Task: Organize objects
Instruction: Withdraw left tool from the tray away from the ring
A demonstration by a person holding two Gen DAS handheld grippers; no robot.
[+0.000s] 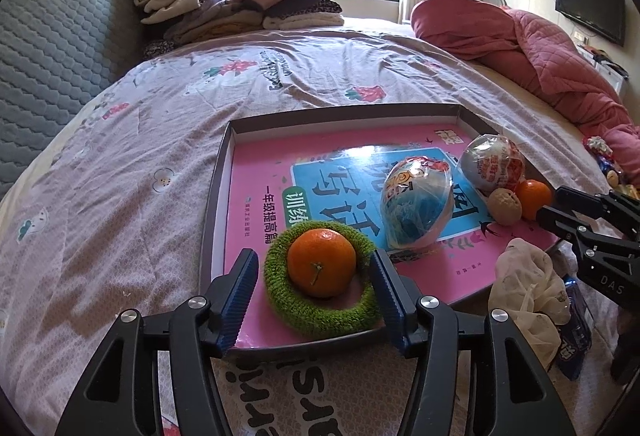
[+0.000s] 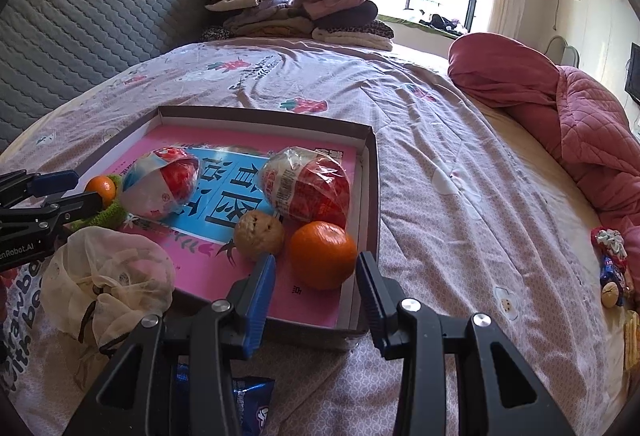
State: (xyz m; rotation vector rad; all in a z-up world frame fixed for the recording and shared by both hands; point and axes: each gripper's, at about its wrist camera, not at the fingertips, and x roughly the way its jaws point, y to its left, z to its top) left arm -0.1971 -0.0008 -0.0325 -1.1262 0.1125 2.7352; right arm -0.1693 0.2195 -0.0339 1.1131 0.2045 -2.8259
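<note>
A shallow tray (image 1: 216,196) lined with a pink book cover lies on the bed. At its near edge an orange (image 1: 322,262) rests inside a green fuzzy ring (image 1: 288,300). My left gripper (image 1: 313,260) stands open astride the ring, and its left pad is clear of it. Two wrapped toy eggs (image 2: 162,182) (image 2: 308,184), a walnut (image 2: 259,234) and a second orange (image 2: 322,254) lie in the tray (image 2: 370,196). My right gripper (image 2: 316,262) is open, and that orange sits on the tray just ahead of its tips.
A cream mesh bag (image 2: 108,276) slumps over the tray's near rim, with a blue snack packet (image 2: 248,400) beneath my right gripper. Folded clothes (image 1: 240,4) are piled at the far side of the bed. A pink quilt (image 2: 560,108) and small wrapped items (image 2: 612,264) lie to the right.
</note>
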